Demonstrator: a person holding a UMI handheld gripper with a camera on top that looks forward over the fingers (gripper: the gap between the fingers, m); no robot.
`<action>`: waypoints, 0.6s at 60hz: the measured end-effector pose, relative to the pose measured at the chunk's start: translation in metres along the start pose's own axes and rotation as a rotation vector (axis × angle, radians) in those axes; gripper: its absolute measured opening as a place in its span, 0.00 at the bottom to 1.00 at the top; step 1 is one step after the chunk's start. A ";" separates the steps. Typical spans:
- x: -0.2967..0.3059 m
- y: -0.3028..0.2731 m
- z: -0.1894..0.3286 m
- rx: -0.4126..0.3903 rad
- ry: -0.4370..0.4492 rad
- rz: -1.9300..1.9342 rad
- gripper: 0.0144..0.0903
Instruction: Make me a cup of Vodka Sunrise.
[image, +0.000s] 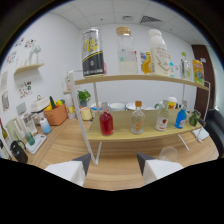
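My gripper is open with nothing between its white fingers, and it stands back from a two-tier wooden shelf. On the lower tier, beyond the fingers, stand a bottle of red liquid, a clear bottle with an orange cap, a clear bottle with a red label and a blue bottle. The upper tier carries a black and yellow can, a clear tall bottle and a white bottle. An empty clear glass sits on the table just ahead of the right finger.
The wooden table has an orange pot, a pale blue cup and a white tray of dark bottles along the wall beside the shelf. Bowls and a small plant stand behind the shelf. A dark door lies beyond.
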 end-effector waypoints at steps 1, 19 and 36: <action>-0.002 -0.004 0.005 0.008 -0.001 0.000 0.95; -0.013 -0.051 0.088 0.084 0.018 -0.034 0.88; -0.021 -0.059 0.123 0.107 0.031 -0.090 0.39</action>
